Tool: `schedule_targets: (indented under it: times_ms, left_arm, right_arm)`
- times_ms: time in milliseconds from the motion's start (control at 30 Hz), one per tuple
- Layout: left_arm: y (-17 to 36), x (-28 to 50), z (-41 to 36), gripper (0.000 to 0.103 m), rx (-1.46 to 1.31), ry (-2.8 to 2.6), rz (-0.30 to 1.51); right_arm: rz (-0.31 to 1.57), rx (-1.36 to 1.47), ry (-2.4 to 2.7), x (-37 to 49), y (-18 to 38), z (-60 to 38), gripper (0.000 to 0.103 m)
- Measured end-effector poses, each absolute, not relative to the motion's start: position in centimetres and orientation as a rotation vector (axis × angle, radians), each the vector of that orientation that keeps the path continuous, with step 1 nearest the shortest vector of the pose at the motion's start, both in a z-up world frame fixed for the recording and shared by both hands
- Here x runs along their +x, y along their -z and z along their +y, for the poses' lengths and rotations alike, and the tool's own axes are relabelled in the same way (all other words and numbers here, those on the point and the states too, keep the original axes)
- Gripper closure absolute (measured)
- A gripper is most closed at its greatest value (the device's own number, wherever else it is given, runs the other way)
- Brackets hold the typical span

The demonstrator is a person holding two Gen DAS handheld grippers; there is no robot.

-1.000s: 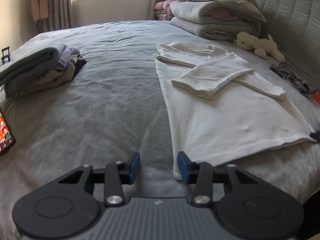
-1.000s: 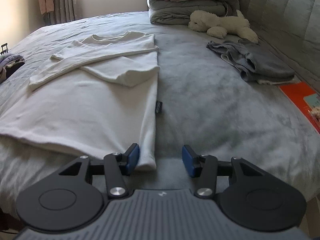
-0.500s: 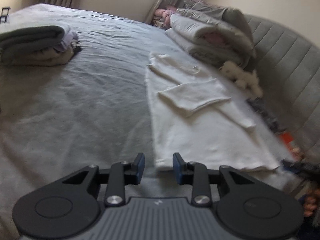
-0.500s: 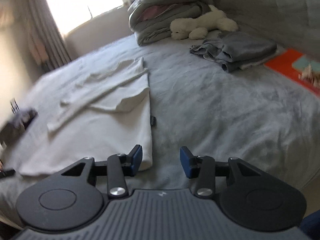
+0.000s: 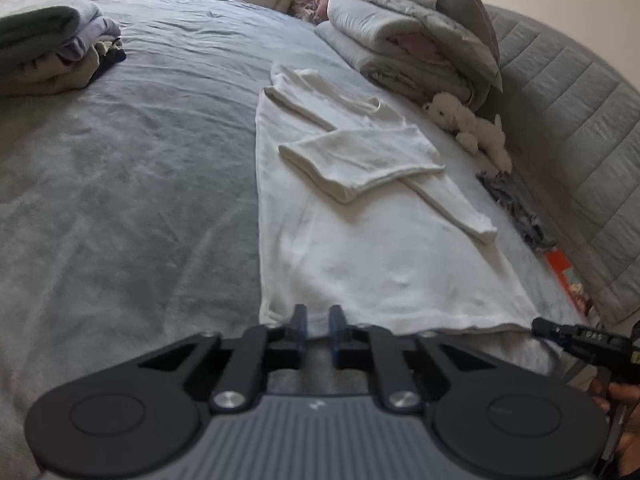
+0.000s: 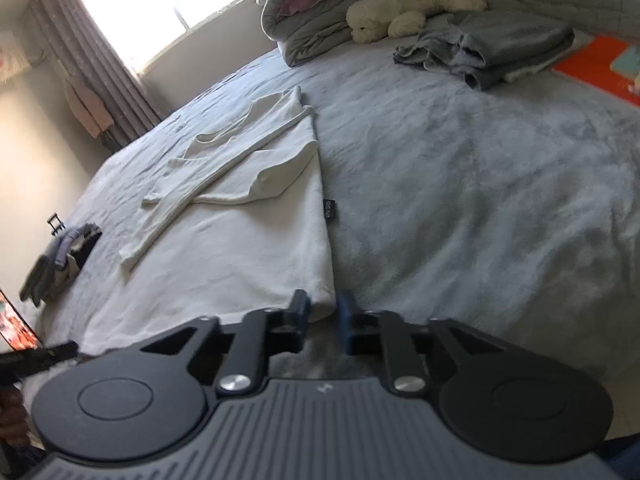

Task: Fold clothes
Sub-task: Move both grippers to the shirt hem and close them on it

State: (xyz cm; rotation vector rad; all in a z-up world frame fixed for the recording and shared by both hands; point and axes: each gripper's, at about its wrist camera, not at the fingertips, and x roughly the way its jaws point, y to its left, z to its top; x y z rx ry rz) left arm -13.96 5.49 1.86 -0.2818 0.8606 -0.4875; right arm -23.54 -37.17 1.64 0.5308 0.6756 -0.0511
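Near the bed's (image 5: 120,200) front edge lies a soft, floppy white shirt (image 5: 360,248), its hem corners best pinched by the left gripper (image 5: 318,330) and right gripper (image 6: 323,318), both narrowed around them.

Almost nothing is legible. A small black tag (image 6: 329,209) at the edge of the white garment (image 6: 248,240) carries pale lettering too small to read. The right gripper (image 5: 576,336), seen from the left wrist view, bears pale characters too blurred to make out. Each gripper body shows a small pale logo mark (image 6: 323,388), not readable text.
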Motion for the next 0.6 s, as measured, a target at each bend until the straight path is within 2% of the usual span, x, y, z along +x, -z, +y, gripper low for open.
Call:
schedule_targets:
  times_ms: [133, 600]
  left_arm:
    - [-2.0, -13.8, 5.9, 0.103, -0.315, 0.465, 0.863]
    - [-5.0, -11.8, 5.4, 0.103, -0.252, 0.386, 0.78]
  right_arm:
    - [0.641, 0.522, 0.063, -24.0, -2.0, -37.1, 0.094]
    - [0.518, 0.422, 0.093, -23.3, -5.4, -36.9, 0.095]
